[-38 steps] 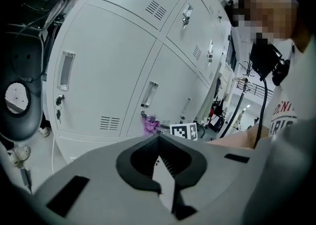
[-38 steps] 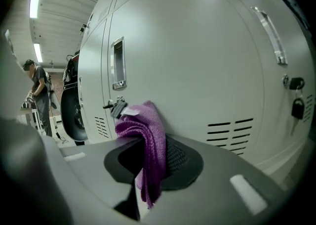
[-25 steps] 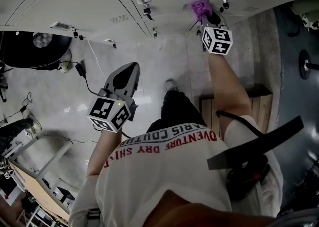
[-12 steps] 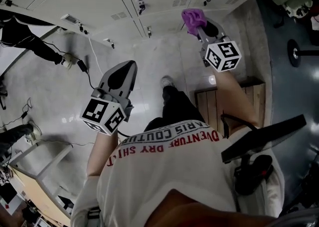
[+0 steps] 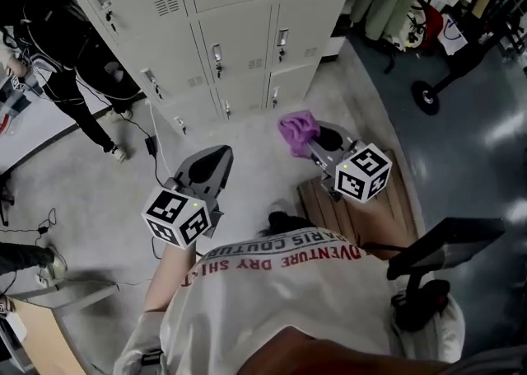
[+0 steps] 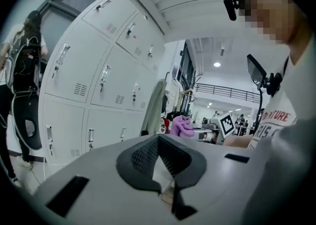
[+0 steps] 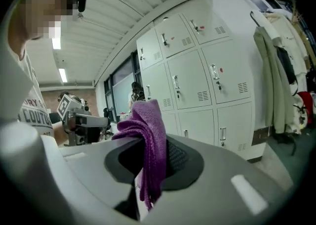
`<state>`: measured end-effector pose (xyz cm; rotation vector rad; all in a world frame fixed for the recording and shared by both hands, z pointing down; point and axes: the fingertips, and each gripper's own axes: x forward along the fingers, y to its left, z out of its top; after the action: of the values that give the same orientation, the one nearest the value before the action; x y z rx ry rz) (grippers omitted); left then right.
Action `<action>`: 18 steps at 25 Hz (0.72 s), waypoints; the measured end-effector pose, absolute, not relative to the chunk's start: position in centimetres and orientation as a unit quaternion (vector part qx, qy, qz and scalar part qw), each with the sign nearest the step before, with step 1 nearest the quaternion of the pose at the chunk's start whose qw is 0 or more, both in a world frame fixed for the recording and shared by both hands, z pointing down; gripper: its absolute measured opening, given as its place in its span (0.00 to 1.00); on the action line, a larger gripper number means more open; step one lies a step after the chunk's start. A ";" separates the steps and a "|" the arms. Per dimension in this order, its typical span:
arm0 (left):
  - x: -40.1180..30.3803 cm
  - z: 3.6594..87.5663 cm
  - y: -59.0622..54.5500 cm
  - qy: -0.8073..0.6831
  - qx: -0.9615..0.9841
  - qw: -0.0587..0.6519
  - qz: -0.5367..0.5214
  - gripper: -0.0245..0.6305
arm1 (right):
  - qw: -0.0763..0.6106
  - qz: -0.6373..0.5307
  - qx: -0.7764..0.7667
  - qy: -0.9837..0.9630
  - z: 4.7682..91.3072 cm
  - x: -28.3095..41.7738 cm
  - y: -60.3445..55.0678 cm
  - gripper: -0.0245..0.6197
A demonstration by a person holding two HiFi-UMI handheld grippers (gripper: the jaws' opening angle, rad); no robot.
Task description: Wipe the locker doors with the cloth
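1. Hanging out of the right gripper (image 5: 311, 141), the purple cloth (image 5: 296, 128) is squeezed between jaws that are closed tight on it. It is held well away from the lockers (image 5: 235, 31), out in front of the bottom doors (image 5: 284, 85), so nothing is being wiped yet.
2. The left gripper (image 5: 210, 161) is closed too, and nothing is held in it. It is kept further from the lockers than the cloth is.
3. A big floppy bunch of cloth is left loose past the jaws. If the cloth is rubbed hard on a door, it could be pulled out of the jaws and dropped on the floor (image 5: 107, 200) in front of the lockers.
4. Small handles (image 5: 218, 56) and locks are stuck on every door. The loose bunch could get caught on one of them, and the cloth could be tugged free.
5. If the cloth is pushed too flat, the hard grey tips of the right gripper could be banged or scraped on a door.
6. A wire (image 5: 153, 149) is seen on the floor just in front of the lockers. It could be tripped over when a step is taken closer.
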<state>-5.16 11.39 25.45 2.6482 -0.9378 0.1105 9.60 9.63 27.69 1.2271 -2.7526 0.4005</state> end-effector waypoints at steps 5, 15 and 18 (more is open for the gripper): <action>-3.3 20.5 20.8 -0.298 0.944 0.137 0.032 0.04 | 0.038 0.127 0.381 -0.915 22.0 9.4 20.4 0.12; 2.9 21.5 42.8 -0.299 0.945 0.127 0.039 0.04 | 0.013 0.127 0.330 -0.935 20.9 12.4 42.6 0.12; 6.1 22.3 50.7 -0.302 0.941 0.143 0.047 0.04 | 0.010 0.135 0.325 -0.936 21.0 14.9 50.7 0.12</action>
<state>6.10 50.68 22.29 2.7159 -0.8702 0.1368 14.93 50.66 20.98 1.0129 -2.9219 0.4221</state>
